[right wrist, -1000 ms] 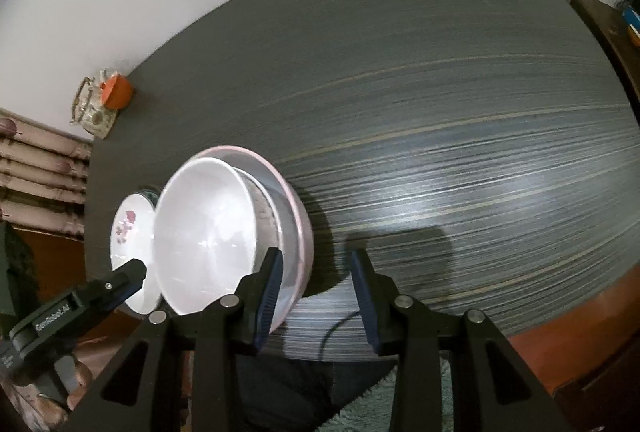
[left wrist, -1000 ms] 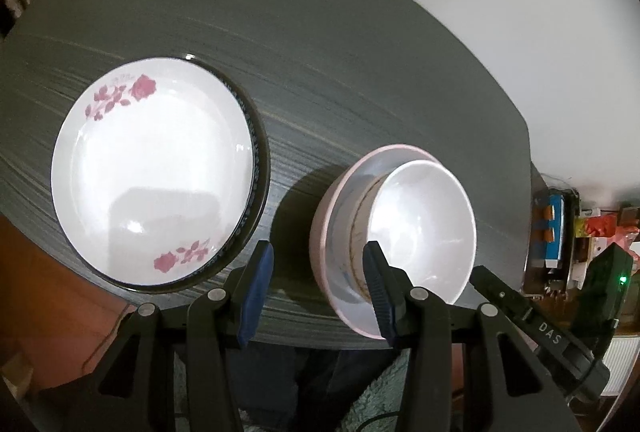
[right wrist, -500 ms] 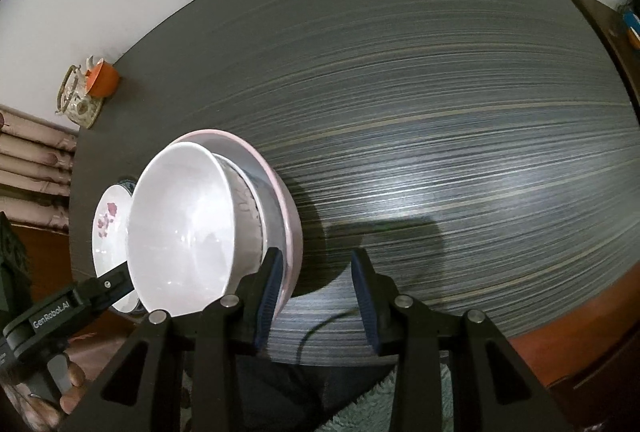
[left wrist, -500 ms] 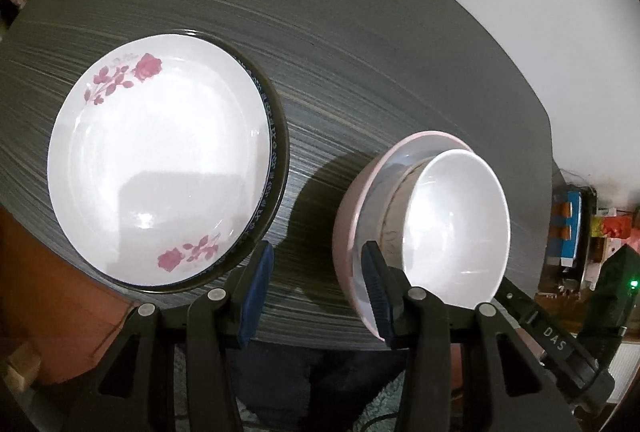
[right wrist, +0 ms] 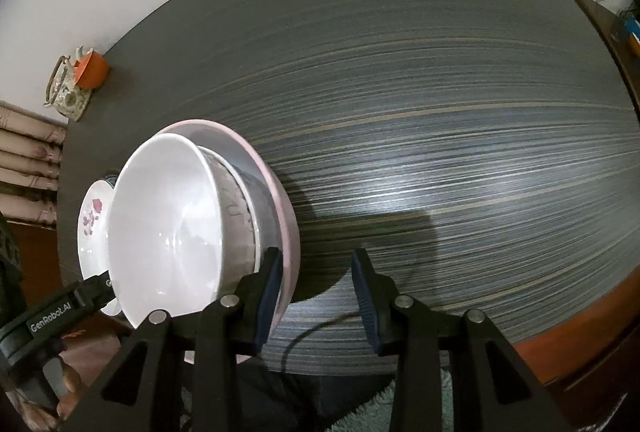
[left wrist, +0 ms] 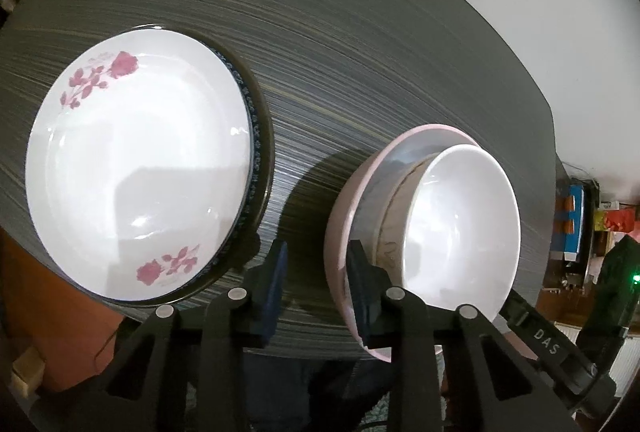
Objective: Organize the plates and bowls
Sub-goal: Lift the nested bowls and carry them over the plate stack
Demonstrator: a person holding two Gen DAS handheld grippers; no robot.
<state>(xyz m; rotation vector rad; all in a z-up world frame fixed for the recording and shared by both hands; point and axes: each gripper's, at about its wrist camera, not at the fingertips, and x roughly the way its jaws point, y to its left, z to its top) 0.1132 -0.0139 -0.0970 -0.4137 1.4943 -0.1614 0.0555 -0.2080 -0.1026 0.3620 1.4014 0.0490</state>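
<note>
Labelled GenRobot.AI, left claw closes loosely astride pink bowl rim; right claw part-open.

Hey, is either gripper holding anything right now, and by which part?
Nothing is gripped yet: the left gripper and right gripper each straddle the rim of the pink bowl, gaps showing; the left jaws have just been closing.

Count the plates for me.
2: a floral plate stacked on a dark-rimmed plate, left of the bowls; more could hide beneath.
</note>
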